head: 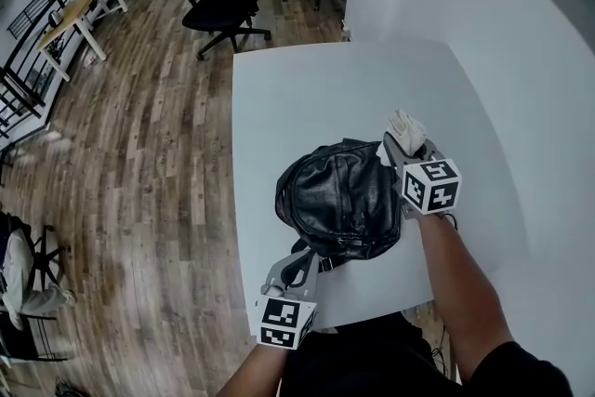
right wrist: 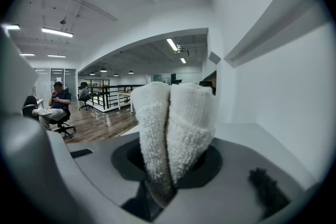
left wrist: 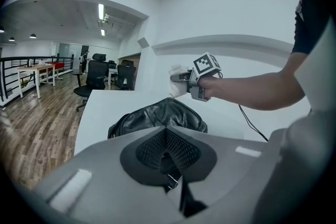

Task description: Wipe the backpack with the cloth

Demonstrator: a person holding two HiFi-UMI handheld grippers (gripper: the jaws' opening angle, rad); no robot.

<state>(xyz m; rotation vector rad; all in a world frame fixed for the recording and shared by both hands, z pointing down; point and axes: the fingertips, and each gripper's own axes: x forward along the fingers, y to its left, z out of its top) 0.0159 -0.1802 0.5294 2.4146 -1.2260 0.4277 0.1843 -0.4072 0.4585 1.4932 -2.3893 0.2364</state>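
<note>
Head view: black backpack (head: 339, 195) lies near the middle of the white table (head: 297, 79), with the left gripper (head: 299, 267) at its near edge and the right gripper (head: 400, 147) at its far right edge. Left gripper view shows those jaws closed on a strap (left wrist: 169, 174) with a metal buckle, apparently to steady the bag. Right gripper view shows its jaws clamped on the white cloth (right wrist: 173, 128), folded into 2 lobes that stick out past the tips.

The cloth looks clear of the leather, just beside the bag's far side, and it points out toward the room and not down. Nothing on the leather shows which parts are wiped, so progress can't be read. By my judgement, at least 1 more pass over the top remains.
</note>
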